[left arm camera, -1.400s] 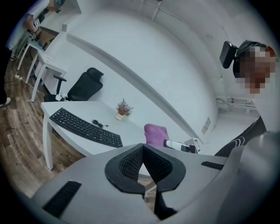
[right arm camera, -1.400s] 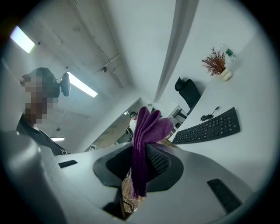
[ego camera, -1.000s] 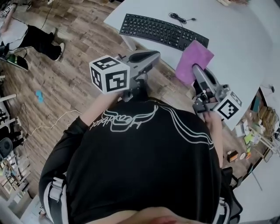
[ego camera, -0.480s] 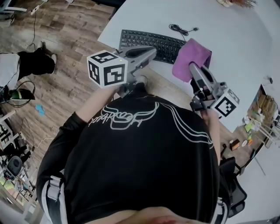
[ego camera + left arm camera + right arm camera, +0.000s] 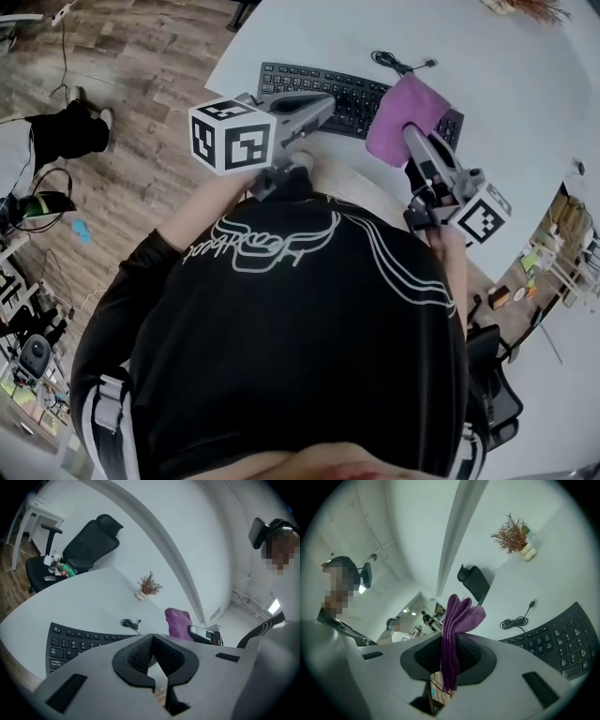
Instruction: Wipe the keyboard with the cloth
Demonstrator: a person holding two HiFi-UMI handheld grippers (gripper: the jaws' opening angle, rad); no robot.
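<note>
My right tool (image 5: 411, 139) pinched tight on purple cloth (image 5: 408, 105). Cloth hides right end of keyboard (image 5: 314, 86), at 12 o'clock from me. My left tool (image 5: 326, 105) closed, holds nothing, over keyboard's near edge. White worktop (image 5: 506, 103): one keyboard, one cloth, one coiled black cable (image 5: 398, 64) at 12 o'clock past keys, one dry plant (image 5: 513, 534) at 1 o'clock.

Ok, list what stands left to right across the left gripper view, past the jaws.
chair → plant → cloth
</note>
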